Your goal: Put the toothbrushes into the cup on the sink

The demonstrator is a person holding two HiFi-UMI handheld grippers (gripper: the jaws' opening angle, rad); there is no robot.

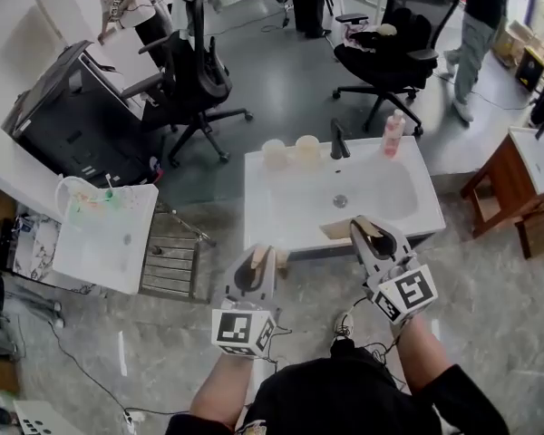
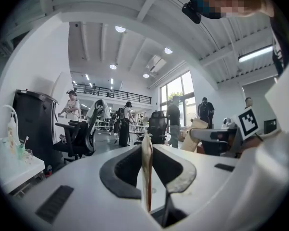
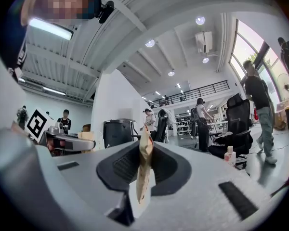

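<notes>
A white sink (image 1: pixel 254 208) stands ahead of me. Two pale cups (image 1: pixel 274 151) (image 1: pixel 307 147) sit at its back edge beside a dark faucet (image 1: pixel 339 141) and a pink bottle (image 1: pixel 393 135). No toothbrush shows on this sink. My left gripper (image 1: pixel 261 259) hovers at the sink's front left corner, jaws shut with nothing between them (image 2: pixel 147 150). My right gripper (image 1: pixel 363 227) is over the front rim, also shut and empty (image 3: pixel 145 148). A second white basin (image 1: pixel 82 261) to the left carries small green items (image 1: pixel 104 196). On it stands a small glass (image 2: pixel 25 153) with a thin stick in it.
A metal rack (image 1: pixel 168 259) stands between the two basins. A black cabinet (image 1: pixel 68 120) is at the far left and office chairs (image 1: pixel 195 80) (image 1: pixel 390 57) are behind the sink. A wooden stand (image 1: pixel 512 193) is to the right. People stand at the back.
</notes>
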